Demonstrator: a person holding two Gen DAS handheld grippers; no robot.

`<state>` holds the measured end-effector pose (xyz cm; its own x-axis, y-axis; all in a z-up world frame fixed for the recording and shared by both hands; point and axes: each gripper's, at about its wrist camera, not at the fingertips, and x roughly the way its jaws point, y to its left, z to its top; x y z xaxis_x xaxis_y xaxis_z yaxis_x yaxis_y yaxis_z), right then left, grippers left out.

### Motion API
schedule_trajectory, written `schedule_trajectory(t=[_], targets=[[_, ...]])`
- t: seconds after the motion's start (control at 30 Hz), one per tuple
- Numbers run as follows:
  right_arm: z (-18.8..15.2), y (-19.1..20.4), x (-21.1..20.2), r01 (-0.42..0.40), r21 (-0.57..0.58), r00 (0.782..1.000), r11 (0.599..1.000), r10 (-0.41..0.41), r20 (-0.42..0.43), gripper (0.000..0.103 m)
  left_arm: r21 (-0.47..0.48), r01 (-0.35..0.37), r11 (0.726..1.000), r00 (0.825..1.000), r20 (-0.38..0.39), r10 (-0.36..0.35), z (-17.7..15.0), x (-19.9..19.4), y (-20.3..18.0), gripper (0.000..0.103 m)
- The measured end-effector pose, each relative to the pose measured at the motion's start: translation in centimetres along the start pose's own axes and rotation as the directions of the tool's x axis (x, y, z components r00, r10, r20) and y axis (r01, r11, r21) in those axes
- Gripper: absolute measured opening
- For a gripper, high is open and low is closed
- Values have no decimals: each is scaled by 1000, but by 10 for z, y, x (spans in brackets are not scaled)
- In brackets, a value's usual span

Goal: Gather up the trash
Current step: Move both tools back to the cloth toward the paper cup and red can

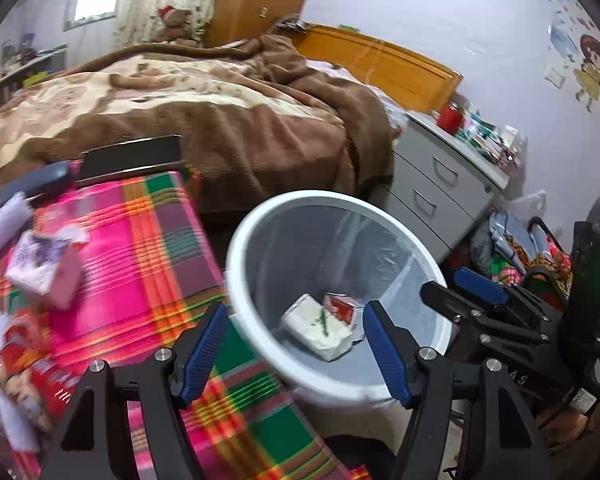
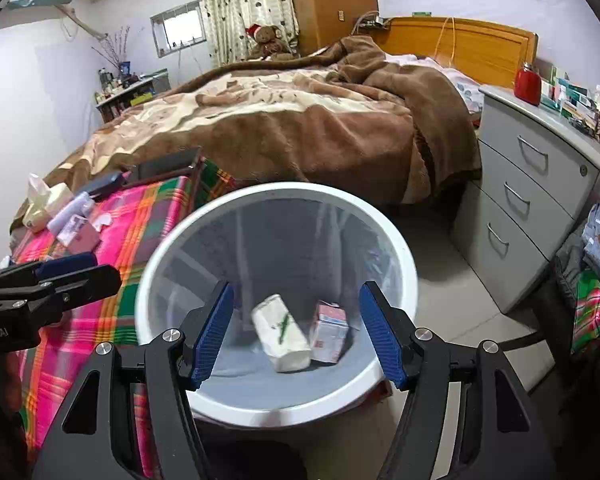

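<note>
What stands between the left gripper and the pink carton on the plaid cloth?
Nothing visible. The left gripper is open and empty at the table edge beside the bin. The pink carton lies left of it on the plaid cloth, with only bare cloth between them.

1. The round white plastic trash bin [image 2: 400, 248] stands on the floor, just right of the pink-and-green plaid-covered table [image 2: 140, 216] and in front of the bed with the brown fleece blanket [image 2: 300, 120].
2. Inside the bin, at its bottom, lie a white tissue pack [image 2: 282, 332] and, touching it on the right, a small red-and-white carton [image 2: 330, 332].
3. The grey drawer cabinet [image 2: 540, 184] stands right of the bed, behind and to the right of the bin.
4. On the table's far left part (left wrist view) lies a small pink-and-white carton [image 1: 46, 270].
5. The left gripper [image 1: 296, 350] sits over the table's right edge and the bin's near rim; the right gripper [image 2: 296, 334] sits above the bin's opening.
</note>
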<state>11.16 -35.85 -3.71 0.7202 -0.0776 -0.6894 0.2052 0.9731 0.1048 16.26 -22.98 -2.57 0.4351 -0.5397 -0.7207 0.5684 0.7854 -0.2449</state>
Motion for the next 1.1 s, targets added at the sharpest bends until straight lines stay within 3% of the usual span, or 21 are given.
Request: schedule_trajectory(t=[0.2,0.5,0.8,0.93,1.1], targets=[[-2,33,-13,-37,-54,998,998,39,41,66,-53,-38,998,997,65,42,-18,-44,24,69],[-6,83,-19,-122,-133,990,984,130,55,66,-166,-140,976,978,132,163,-48,-109,76,69],[-14,134,-11,-218,-219,974,951,227,14,66,-283,-244,928,944,150,294,-81,-159,134,69],[-17,156,-4,-256,-258,965,932,261,-17,66,-320,-304,897,920,147,364,-96,-179,158,69],[-18,177,2,-287,-290,957,913,290,-36,66,-371,-337,865,903,131,409,-109,-194,187,70]])
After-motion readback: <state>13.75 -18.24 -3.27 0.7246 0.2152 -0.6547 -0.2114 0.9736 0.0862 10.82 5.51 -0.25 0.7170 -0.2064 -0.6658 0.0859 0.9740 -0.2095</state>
